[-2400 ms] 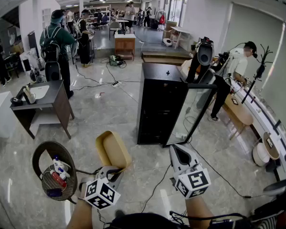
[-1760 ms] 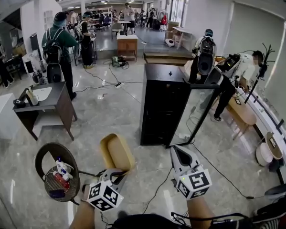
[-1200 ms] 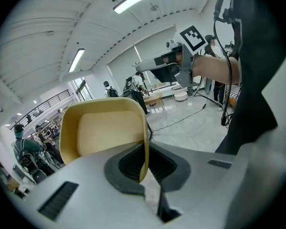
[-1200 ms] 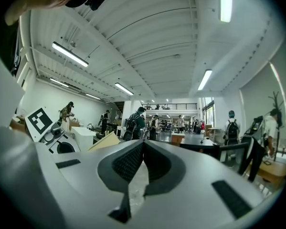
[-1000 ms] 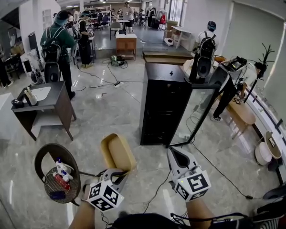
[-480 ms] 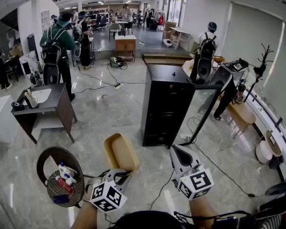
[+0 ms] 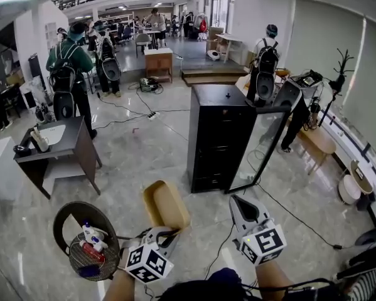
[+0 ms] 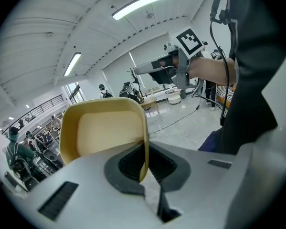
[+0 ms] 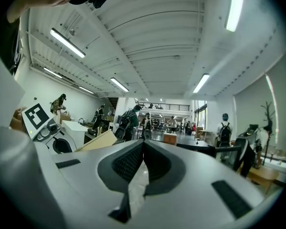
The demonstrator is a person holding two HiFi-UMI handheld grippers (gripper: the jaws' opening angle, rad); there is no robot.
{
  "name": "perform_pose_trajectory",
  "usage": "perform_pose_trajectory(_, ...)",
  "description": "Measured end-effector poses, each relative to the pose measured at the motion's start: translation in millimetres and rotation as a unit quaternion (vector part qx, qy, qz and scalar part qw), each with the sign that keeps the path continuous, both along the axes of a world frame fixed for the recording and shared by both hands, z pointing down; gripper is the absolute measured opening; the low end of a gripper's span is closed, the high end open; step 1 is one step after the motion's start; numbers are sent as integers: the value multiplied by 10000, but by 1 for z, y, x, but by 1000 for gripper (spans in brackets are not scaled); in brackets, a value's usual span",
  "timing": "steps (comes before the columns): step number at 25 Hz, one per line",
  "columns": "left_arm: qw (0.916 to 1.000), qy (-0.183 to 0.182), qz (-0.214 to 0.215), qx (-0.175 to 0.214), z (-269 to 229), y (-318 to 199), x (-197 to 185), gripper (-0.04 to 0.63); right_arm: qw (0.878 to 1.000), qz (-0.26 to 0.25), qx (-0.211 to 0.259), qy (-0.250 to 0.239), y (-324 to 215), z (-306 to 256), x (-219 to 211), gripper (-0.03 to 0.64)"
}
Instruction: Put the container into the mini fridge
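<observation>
Bare floor (image 7: 144, 155) and a cable (image 7: 222, 246) lie between mini fridge (image 7: 216, 137) and left gripper (image 7: 165, 233) grasping container (image 7: 166, 204); right gripper (image 7: 239, 204) clenched, empty.

Clear run of grey marble floor (image 7: 206, 196) at centre frame, from tan plastic container (image 7: 166, 204) up to black mini fridge (image 7: 216, 137). Glass fridge door (image 7: 260, 149) swung open rightward, fridge mouth unblocked. Black cable (image 7: 294, 215) trailing across lower right. Round dark basket table (image 7: 71, 213) crowding lower left; dark desk (image 7: 86, 152) beyond at left.
</observation>
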State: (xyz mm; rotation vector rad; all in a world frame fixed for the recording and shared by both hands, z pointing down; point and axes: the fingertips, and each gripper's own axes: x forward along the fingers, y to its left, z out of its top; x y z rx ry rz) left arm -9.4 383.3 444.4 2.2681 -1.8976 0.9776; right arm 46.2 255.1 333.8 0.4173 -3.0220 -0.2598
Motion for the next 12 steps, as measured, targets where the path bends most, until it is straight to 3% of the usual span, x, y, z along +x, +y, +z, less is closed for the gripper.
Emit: perform_pose_trajectory(12, 9999, -68, -100, -78, 4, -47, -18, 11, 9999, -36, -45, -91, -58, 7, -22, 17)
